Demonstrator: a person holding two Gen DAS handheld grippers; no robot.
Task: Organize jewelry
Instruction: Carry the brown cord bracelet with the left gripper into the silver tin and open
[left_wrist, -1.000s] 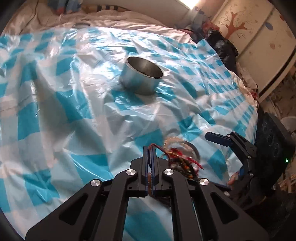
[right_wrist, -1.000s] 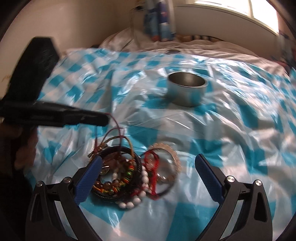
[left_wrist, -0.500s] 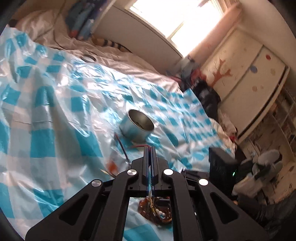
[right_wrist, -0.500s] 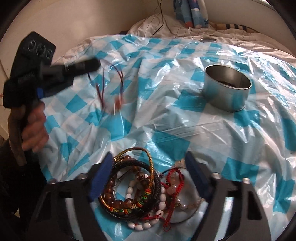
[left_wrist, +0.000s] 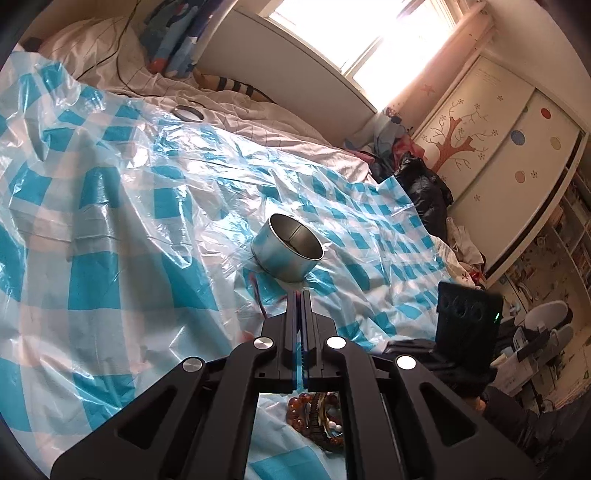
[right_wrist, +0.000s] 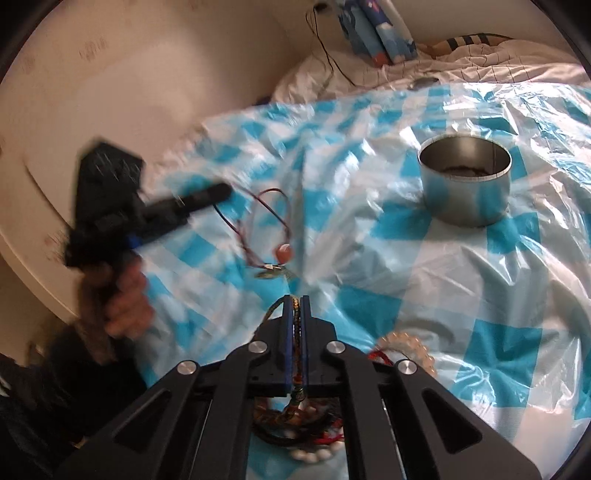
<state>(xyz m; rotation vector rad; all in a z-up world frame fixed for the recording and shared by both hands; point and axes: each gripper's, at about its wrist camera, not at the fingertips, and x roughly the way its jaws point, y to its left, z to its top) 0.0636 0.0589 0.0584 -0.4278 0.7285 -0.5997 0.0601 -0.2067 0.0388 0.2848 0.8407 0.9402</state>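
The right gripper (right_wrist: 297, 301) has just clamped a braided gold-green bracelet (right_wrist: 296, 325); the left gripper (right_wrist: 218, 192), lifted, pinches a thin red cord necklace (right_wrist: 271, 214), both bound for the round metal tin (right_wrist: 465, 184).

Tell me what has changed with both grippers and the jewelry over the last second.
The right gripper, wide open over the bracelet pile a second ago, has shut on a braided bracelet. The left gripper has lifted the red cord necklace clear of the pile; it now dangles above the checked plastic sheet. The metal tin stands where it did, and the rest of the pile stays put.
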